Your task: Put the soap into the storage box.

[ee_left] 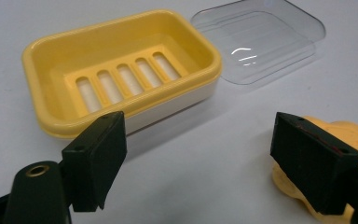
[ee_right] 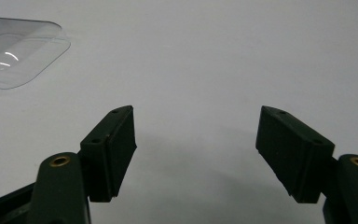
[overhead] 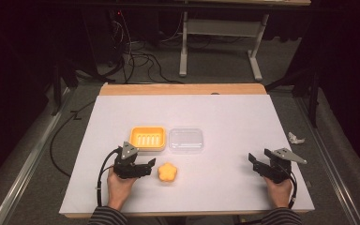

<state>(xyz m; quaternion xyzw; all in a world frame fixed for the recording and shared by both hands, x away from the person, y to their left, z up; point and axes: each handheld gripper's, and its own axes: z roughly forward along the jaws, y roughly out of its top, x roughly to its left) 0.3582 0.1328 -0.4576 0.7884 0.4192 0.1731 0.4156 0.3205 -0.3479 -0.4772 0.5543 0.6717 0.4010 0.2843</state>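
1. Soap point(overhead: 168, 172): orange, flower-shaped, lies flat on the white bench point(overhead: 225, 117) near the front edge, left of centre. It has no clear long axis, being roughly round and lobed.
2. Left hand-held gripper point(overhead: 151, 163): just beside the soap on its left, jaws apart and empty, pointing right toward it. In the left gripper view the soap point(ee_left: 349, 135) sits partly behind the right-hand jaw; whether the two touch is hard to tell. This is much the nearer hand.
3. Soap dish point(overhead: 147, 138): yellow, slotted, empty, just beyond the soap and to its left.
4. Clear lid point(overhead: 186, 140): beside the dish on its right, lying separate.
5. Right hand-held gripper point(overhead: 258, 162): well apart at the bench's right, jaws spread, holding nothing.
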